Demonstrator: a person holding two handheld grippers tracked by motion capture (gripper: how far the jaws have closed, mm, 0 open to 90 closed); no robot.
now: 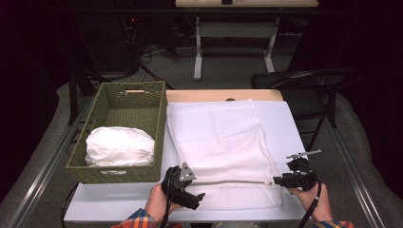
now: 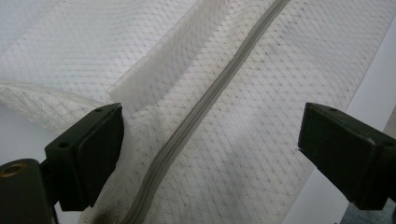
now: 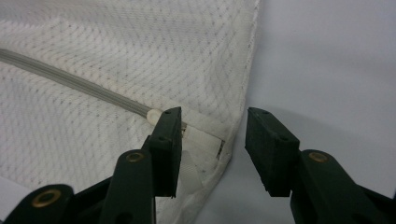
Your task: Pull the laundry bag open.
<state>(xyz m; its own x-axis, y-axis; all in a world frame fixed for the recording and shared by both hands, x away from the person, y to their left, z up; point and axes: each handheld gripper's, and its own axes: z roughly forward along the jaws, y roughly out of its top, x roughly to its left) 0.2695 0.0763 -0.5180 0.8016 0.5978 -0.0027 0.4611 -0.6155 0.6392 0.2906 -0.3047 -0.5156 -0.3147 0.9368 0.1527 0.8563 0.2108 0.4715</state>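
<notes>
Two black handheld grippers, plaid cuffs

The left gripper carries a grey three-cornered plate; the right gripper trails a black cable. Brass screws dot the jaw arms; orange-blue plaid sleeves at the lower frame edge.

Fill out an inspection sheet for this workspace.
Surface: white table, wooden edge at the far end.
Job's things: white mesh laundry bag lying flat, grey zipper along its near end.
Clutter: green woven basket holding a white bundle.
Grippers: left gripper open astride the zipper; right gripper open at the zipper's end.
Cables: one trails from each gripper.
Surroundings: black chair, another table, dark curtains.
</notes>
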